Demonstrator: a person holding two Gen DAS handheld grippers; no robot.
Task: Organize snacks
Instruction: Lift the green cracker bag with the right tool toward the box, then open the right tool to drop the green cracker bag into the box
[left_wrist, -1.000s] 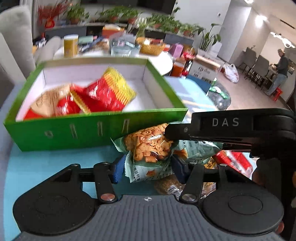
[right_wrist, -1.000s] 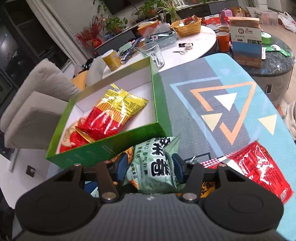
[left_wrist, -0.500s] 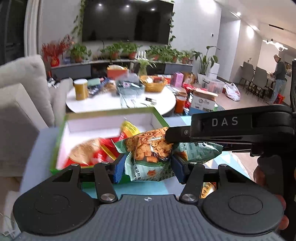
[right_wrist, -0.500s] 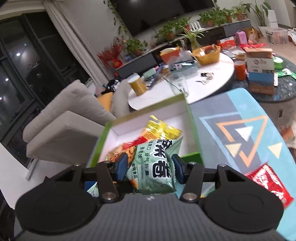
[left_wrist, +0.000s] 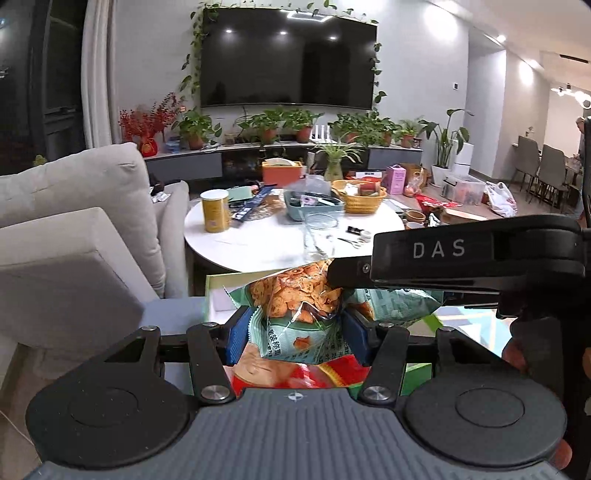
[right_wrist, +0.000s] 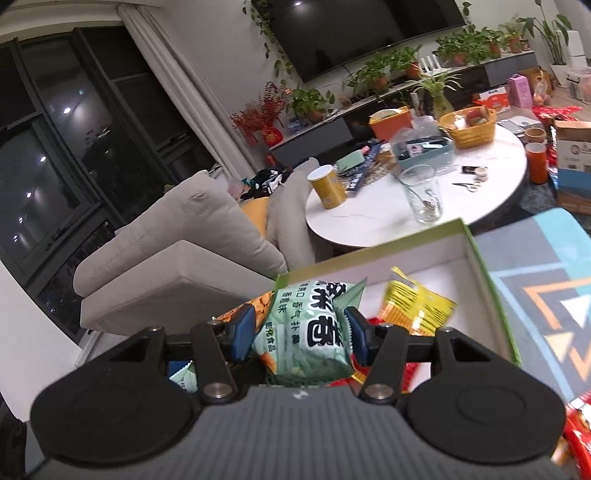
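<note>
Both grippers hold the same green snack bag of orange crackers. My left gripper (left_wrist: 295, 334) is shut on one end of the green snack bag (left_wrist: 295, 314). My right gripper (right_wrist: 300, 334) is shut on its other end (right_wrist: 310, 332); its black body crosses the left wrist view (left_wrist: 436, 258). The bag hangs above the green box (right_wrist: 491, 280) with a white inside. A red and yellow snack bag (right_wrist: 417, 306) lies in the box; it shows red below the bag in the left wrist view (left_wrist: 295, 373).
A grey sofa (left_wrist: 74, 229) stands left of the box. A round white table (right_wrist: 424, 199) behind it carries a glass (right_wrist: 423, 199), a yellow can (right_wrist: 328, 186) and a basket (right_wrist: 469, 125). A red snack bag (right_wrist: 580, 432) lies on the patterned tabletop at right.
Both grippers have lifted the green bag from the tabletop in front of the box and carried it forward over the box. The cameras now tilt up toward the room.
</note>
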